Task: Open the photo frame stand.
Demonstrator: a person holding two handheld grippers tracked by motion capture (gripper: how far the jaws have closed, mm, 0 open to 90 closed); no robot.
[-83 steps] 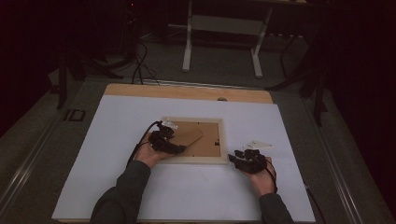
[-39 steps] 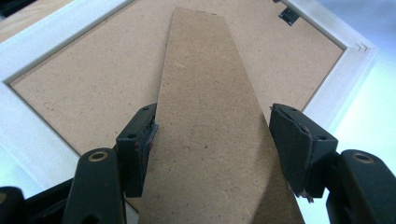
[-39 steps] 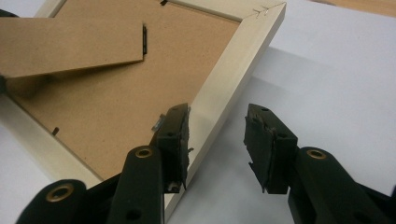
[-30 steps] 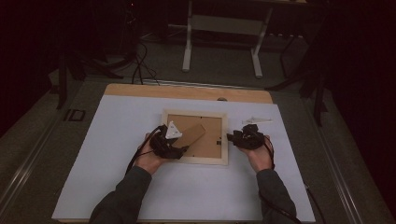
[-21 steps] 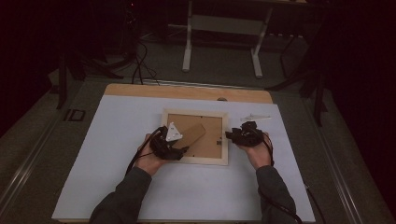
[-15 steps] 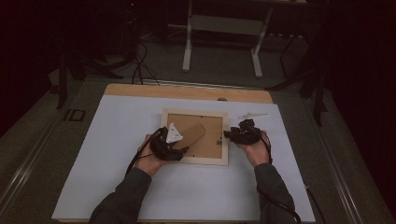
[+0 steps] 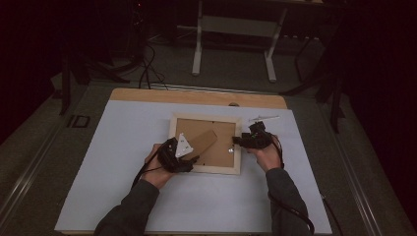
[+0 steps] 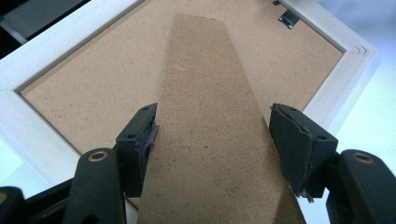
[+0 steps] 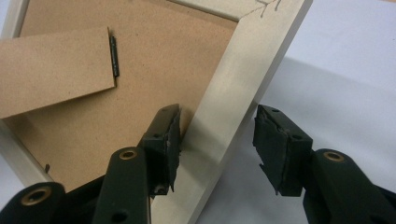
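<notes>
A white picture frame [image 7: 205,169] lies face down on the mat, its brown backing board up. A brown cardboard stand [image 7: 202,143] is hinged to that board. My left gripper [image 7: 181,156] reaches in over the frame's near left corner. In the left gripper view it [image 8: 212,135] is open, straddling the stand [image 8: 210,84]; the left pad touches the stand's edge and the right pad sits just off it. My right gripper [image 7: 241,141] is at the frame's right rail. In the right gripper view it [image 9: 217,128] is open astride that rail [image 9: 243,65], with a gap on the outer side.
The frame rests on a white mat [image 7: 123,147] over a wooden table whose far edge [image 7: 196,97] shows. A small pale object [image 7: 264,118] lies on the mat just beyond my right gripper. Behind the table stand white stand legs [image 7: 197,49] and cables on the floor.
My right gripper has moved up and in from the frame's near right to straddle its right rail. The frame has shifted slightly away. My left gripper has stayed at the stand.
</notes>
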